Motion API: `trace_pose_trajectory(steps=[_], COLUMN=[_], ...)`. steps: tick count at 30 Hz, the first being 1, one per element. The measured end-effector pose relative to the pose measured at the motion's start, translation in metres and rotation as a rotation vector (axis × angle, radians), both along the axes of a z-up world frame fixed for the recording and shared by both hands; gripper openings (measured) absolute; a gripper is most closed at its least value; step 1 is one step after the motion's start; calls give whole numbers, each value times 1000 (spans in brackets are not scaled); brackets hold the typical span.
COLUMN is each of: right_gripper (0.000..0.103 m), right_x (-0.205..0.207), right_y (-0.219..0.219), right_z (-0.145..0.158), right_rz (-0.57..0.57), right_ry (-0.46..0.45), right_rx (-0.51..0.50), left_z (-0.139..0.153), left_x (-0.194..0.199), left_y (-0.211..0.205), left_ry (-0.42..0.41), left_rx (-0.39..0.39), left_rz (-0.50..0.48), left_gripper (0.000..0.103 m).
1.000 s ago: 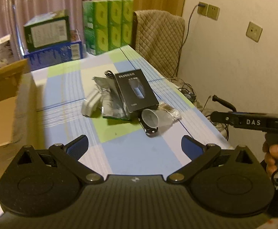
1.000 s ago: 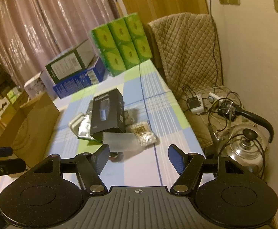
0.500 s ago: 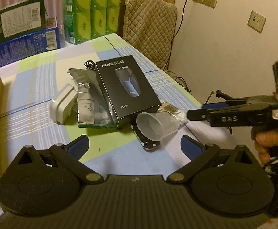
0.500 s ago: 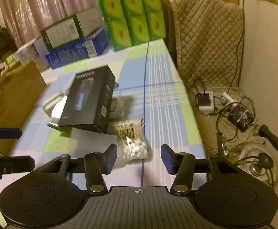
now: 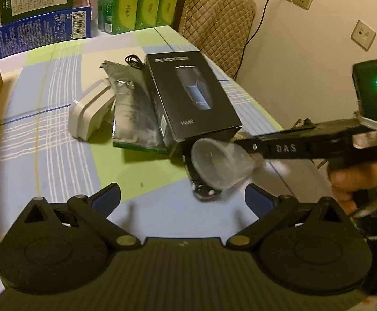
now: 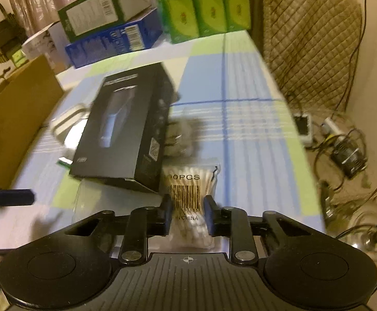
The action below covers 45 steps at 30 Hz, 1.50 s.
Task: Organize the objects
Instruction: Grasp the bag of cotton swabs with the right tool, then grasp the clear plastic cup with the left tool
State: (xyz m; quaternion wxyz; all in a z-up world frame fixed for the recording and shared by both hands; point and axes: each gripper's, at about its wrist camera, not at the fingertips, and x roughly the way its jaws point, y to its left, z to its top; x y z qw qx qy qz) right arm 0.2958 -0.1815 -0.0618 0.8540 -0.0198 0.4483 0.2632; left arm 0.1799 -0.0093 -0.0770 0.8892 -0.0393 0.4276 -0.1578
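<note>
Left wrist view: the left gripper (image 5: 182, 197) hangs released, fingers wide apart, nothing between them. Since a moment ago it has closed in on the clutter: the black box (image 5: 192, 96) now sits at 12 o'clock, a clear cup (image 5: 220, 164) on its side at 1 o'clock, a white case (image 5: 90, 112) and foil pouch (image 5: 134, 114) at 11. The right gripper's body has come in from 3 o'clock, reaching past the cup's base.

Right wrist view: the right gripper (image 6: 187, 213) has narrowed from wide open and now brackets the swab bag (image 6: 192, 202), pads at or very near its sides; whether they already pinch it I cannot tell. The bag lies on the table (image 6: 253, 134), touching the box's near corner at 11 o'clock. Likely the swabs go first, perhaps to the carton (image 6: 15, 111) at 9 o'clock.
</note>
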Motion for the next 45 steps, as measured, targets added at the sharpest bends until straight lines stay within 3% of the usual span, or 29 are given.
trace_pose_trajectory(steps=[13,21,29,32,34,38,39,40,45], right_gripper=[19,19,20,20,22,44,46,47,51], right_x=[-39,-44,-46,-42,-40,-38,-38,-37,-35], right_y=[6,-7,-8,-10,-10,-9,-10,-10,-7], right_z=[2,3,2,1,1,0,0,0,-1], right_rz=[116,57,21,-13,-20,-57,-69,-78,-78], right_ry=[187,131,37,37,41,34,34,33,27], right_rx=[178,107,12,13,14,-17,-21,-19,-21], left_z=[0,-13,-21,-23,-24,-25,-25,-26,-28], left_x=[-28,-49,-41,-40,-42,-47,-48,-49,-52], left_y=[12,-14,-11,-16,-22,-27,-27,-28,-26], left_ry=[21,2,-12,-13,-21,-34,-38,-38,-34], left_rx=[13,97,64,76,122,163,168,174,187], left_rz=[68,128,282,288,270,263,261,257,251], left_gripper=[100,100,100,91,89,86,79,71,69])
